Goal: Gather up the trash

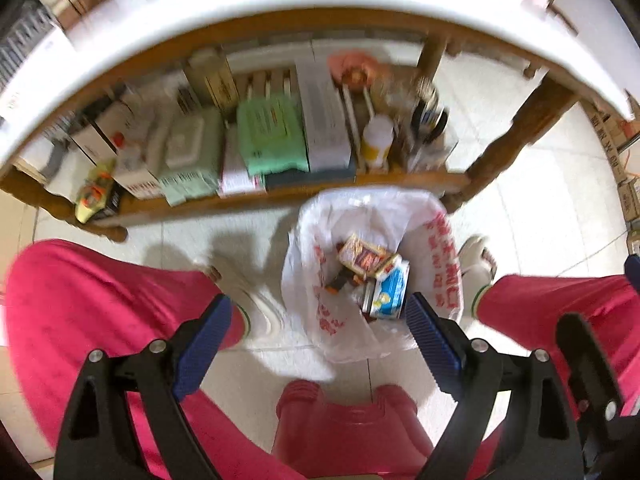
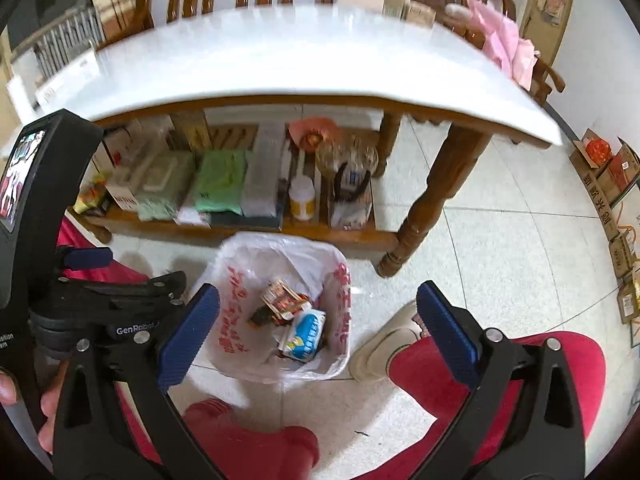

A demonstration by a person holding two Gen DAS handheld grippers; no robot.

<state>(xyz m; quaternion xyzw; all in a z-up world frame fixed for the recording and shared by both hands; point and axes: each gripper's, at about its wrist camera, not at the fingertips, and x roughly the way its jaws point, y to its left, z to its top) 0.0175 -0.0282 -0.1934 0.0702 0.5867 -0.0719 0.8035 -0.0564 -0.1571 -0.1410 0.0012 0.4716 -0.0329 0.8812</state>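
Your left gripper [image 1: 318, 320] has its blue ribbed jaws spread wide with nothing between them, and your right gripper [image 2: 318, 320] is the same: wide apart and empty. No earlier view is there to compare, so take both as free for the next pick.

Just beyond both pairs of jaws, at about 12 o'clock, stands the white plastic-lined waste bin with red print [image 2: 240, 276] on the tiled floor [image 2: 500, 240]. The trash sits inside it: a red and yellow crumpled carton [image 1: 362, 258] and a blue and white packet [image 2: 308, 334] lie touching near the middle, with smaller dark scraps beside them.

Further out at 12 o'clock is the low wooden shelf [image 1: 280, 192] crowded with boxes and a green wipes pack [image 1: 272, 136], and above it the white surface [image 2: 280, 52], which looks bare from here.

The drop seems done, so lift clear of the liner rim before you turn away. Keep the jaws wide, scan the surface and floor for leftover scraps, and leave the shelf goods alone. Mind your knees and the red plastic stool [image 1: 344, 420] at 6 o'clock.
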